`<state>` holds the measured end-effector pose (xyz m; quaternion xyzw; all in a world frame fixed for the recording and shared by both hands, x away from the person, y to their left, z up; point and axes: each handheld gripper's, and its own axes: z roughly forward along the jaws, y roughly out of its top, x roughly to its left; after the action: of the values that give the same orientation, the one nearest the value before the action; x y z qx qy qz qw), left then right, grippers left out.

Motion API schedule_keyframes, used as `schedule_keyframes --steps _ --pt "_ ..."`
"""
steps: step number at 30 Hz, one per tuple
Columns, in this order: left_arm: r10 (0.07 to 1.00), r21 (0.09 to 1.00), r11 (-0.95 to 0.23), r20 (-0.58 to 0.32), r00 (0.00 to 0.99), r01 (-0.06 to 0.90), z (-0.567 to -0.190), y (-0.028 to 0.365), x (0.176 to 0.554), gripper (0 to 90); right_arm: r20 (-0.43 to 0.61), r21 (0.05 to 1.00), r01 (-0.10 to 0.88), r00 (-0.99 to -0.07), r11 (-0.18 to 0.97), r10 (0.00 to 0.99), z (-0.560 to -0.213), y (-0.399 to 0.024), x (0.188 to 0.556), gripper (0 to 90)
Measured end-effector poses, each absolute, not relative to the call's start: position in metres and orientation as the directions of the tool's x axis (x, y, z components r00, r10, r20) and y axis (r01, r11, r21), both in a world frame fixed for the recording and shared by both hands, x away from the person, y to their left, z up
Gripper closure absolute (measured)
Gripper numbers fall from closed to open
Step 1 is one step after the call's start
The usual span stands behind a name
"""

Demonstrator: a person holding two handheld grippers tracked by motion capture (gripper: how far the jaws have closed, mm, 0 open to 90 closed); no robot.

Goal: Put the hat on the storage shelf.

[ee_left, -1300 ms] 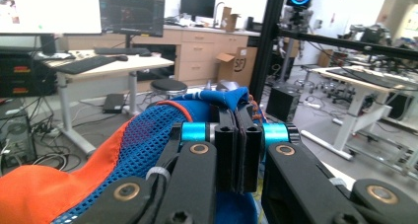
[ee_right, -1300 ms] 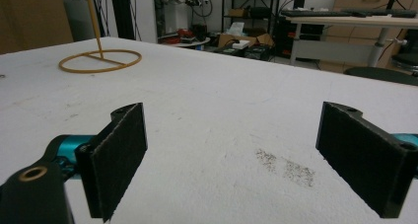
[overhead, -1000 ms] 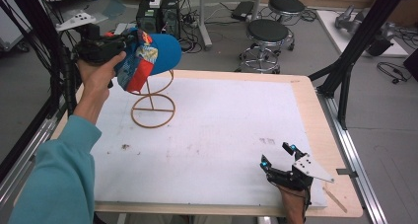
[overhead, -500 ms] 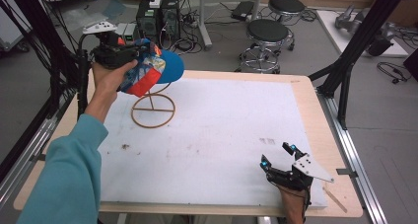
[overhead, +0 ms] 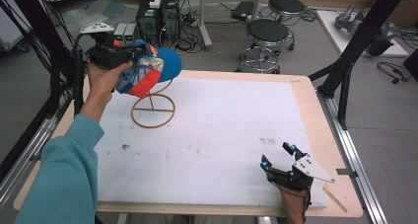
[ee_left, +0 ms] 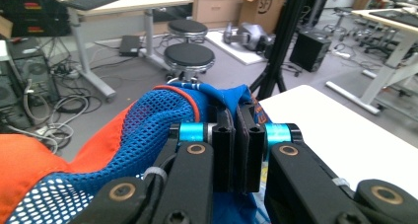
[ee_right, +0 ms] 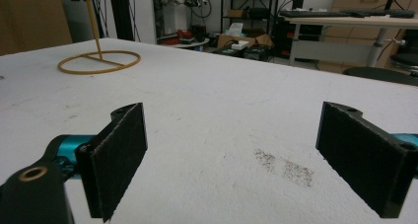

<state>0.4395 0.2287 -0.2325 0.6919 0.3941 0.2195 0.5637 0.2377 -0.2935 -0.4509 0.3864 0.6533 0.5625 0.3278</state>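
One cap [overhead: 148,71], blue w/ orange-red and mesh panels, is held up in the air at the far left of the table [overhead: 305,91], just above the one wire stand [overhead: 153,108]. The left gripper [overhead: 116,56] has it: in the left gripper view both jaws are pinched nearly together on a fold of the cap's [ee_left: 148,130] blue fabric, mesh bulging to the left of them. Cap's underside looks to sit right at the stand's upright; whether they touch can't be told. Stand's ring base lies flat on the white mat [overhead: 222,135].

Right gripper [overhead: 277,157] rests low at the near right corner, well apart from cap & stand. Its 2 jaws stand wide, nothing between them, just bare mat w/ one grey smudge [ee_right: 286,167]. The stand's ring [ee_right: 98,61] shows far off, top left.

2 grippers, 1 cap, 1 stand. Beyond the table: 2 stools [overhead: 266,34].
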Motion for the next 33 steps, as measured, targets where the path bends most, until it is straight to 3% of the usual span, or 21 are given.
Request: schedule_keyframes --steps 10,16,19,26,28,32,33 --pt "0.800 0.957 -0.053 -0.130 0.586 0.285 -0.231 0.242 0.431 88.2 0.011 0.987 0.148 -0.485 0.069 0.874 -0.451 -0.293 0.238 11.0" --pt "0.772 0.950 -0.035 -0.172 0.612 0.311 -0.235 0.238 0.433 82.6 0.003 0.988 0.135 -0.485 0.072 0.874 -0.451 -0.293 0.238 11.0" --pt "0.767 0.949 -0.033 -0.177 0.616 0.314 -0.237 0.235 0.434 74.6 0.001 0.988 0.134 -0.485 0.074 0.875 -0.451 -0.293 0.238 11.0" --pt "0.761 0.951 0.022 -0.217 0.611 0.310 -0.242 0.243 0.432 43.3 -0.001 0.988 0.133 -0.486 0.075 0.874 -0.451 -0.293 0.238 11.0" --pt "0.760 0.952 0.043 -0.227 0.609 0.302 -0.243 0.247 0.430 30.0 0.000 0.988 0.133 -0.486 0.075 0.874 -0.451 -0.293 0.237 11.0" --pt "0.737 0.964 0.083 -0.231 0.635 0.254 -0.244 0.260 0.421 13.4 0.001 0.988 0.134 -0.487 0.074 0.873 -0.451 -0.293 0.237 11.0" --pt "0.738 0.967 0.087 -0.225 0.636 0.241 -0.244 0.262 0.418 13.3 0.002 0.988 0.135 -0.486 0.072 0.874 -0.451 -0.293 0.237 11.0"
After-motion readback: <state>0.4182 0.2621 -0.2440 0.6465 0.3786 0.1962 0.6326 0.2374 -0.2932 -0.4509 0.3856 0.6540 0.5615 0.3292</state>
